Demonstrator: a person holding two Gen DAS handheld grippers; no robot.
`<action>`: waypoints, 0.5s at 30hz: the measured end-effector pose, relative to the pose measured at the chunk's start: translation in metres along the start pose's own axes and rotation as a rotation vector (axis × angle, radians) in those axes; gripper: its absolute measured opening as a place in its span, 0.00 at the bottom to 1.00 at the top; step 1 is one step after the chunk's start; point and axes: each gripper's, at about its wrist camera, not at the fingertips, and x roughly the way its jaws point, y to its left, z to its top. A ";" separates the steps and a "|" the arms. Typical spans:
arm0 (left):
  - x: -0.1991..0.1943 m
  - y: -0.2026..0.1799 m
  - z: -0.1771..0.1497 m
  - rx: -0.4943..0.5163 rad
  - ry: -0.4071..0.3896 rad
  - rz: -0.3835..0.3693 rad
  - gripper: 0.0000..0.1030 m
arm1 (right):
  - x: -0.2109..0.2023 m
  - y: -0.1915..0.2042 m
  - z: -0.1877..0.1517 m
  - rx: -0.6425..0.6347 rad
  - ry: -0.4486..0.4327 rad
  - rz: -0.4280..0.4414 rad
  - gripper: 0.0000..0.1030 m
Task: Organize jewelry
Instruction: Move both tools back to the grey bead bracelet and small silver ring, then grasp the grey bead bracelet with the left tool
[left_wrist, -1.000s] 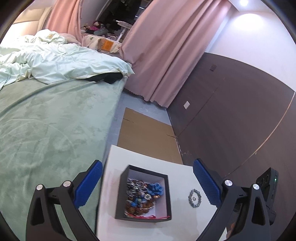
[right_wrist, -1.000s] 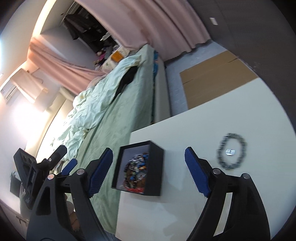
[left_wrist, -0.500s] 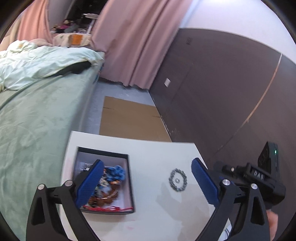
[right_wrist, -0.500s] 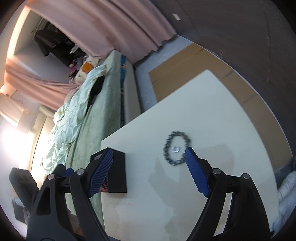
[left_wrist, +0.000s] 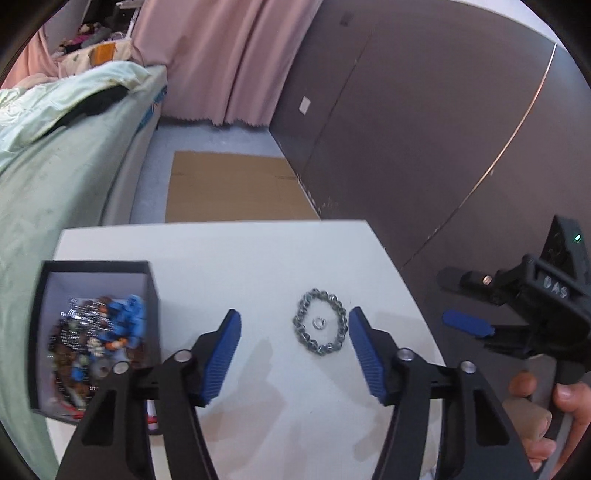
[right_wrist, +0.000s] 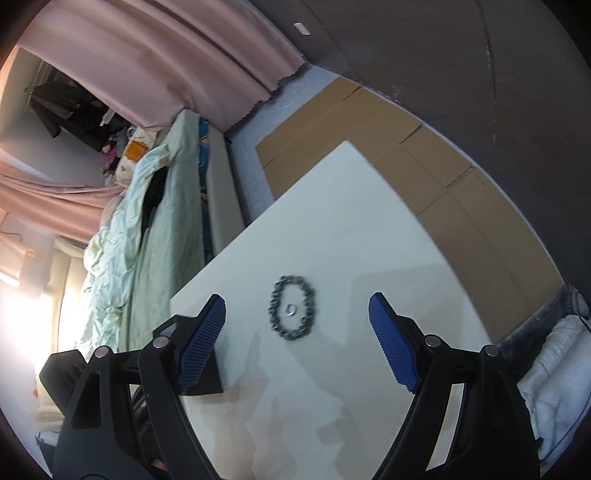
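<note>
With the left gripper (left_wrist: 294, 354) closing on air short of the silver chain bracelet (left_wrist: 320, 328) and small ring (left_wrist: 318, 322) mid-table (left_wrist: 236, 258), toward its right edge, and the right gripper (right_wrist: 297, 338) wide apart, narrowing pads could scatter both.

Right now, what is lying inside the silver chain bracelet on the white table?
Inside the loop of the chain bracelet lies one small silver ring, flat on the white table. Nothing covers the loop, and nothing else shows inside it.
</note>
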 end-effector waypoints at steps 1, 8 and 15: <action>0.005 -0.001 -0.001 0.001 0.009 0.003 0.52 | 0.001 -0.002 0.001 0.003 -0.001 -0.006 0.78; 0.041 -0.004 -0.004 0.008 0.067 0.026 0.46 | 0.007 -0.010 0.011 0.024 0.005 -0.003 0.78; 0.076 -0.009 -0.013 0.051 0.130 0.071 0.43 | 0.012 -0.004 0.014 0.000 -0.005 -0.059 0.78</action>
